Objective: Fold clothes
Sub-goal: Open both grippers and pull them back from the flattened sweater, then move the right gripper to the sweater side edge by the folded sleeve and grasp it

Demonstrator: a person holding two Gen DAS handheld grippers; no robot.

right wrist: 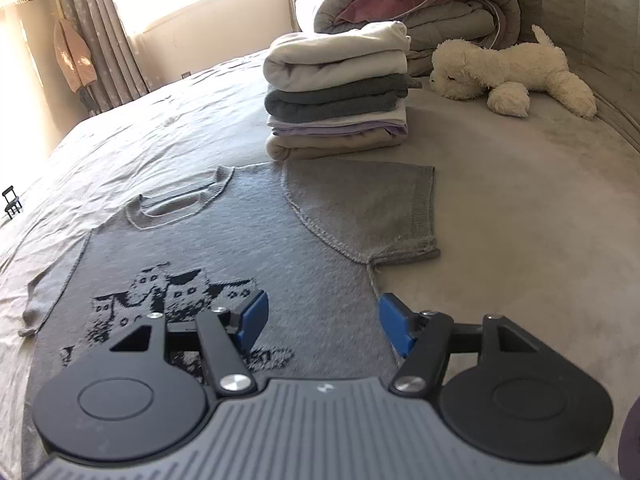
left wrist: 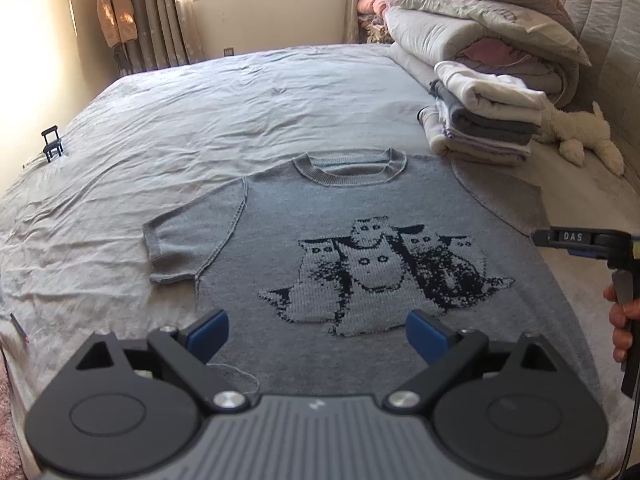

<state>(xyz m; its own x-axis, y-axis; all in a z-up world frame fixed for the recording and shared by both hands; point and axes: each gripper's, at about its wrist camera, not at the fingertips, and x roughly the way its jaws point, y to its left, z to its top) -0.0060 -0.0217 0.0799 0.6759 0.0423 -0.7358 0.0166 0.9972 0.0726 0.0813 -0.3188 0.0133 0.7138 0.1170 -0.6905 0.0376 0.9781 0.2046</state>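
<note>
A grey short-sleeved knit sweater [left wrist: 304, 216] with a dark cat picture lies spread flat, front up, on the bed, collar pointing away; it also fills the right wrist view as the sweater [right wrist: 248, 248]. My left gripper [left wrist: 318, 330] hovers open above its lower front, blue pads wide apart, nothing between them. My right gripper [right wrist: 320, 320] is open over the sweater's right side edge, below the right sleeve [right wrist: 372, 208]. In the left wrist view the right gripper's black body appears at the right edge, held by a hand [left wrist: 620, 320].
A stack of folded clothes [right wrist: 336, 96] stands just beyond the sweater's right shoulder. Behind it lie piled quilts and pillows [left wrist: 480, 28] and a white plush dog [right wrist: 512, 72]. A tiny black chair [left wrist: 52, 143] sits at the bed's left edge. The grey sheet [left wrist: 200, 120] is wrinkled.
</note>
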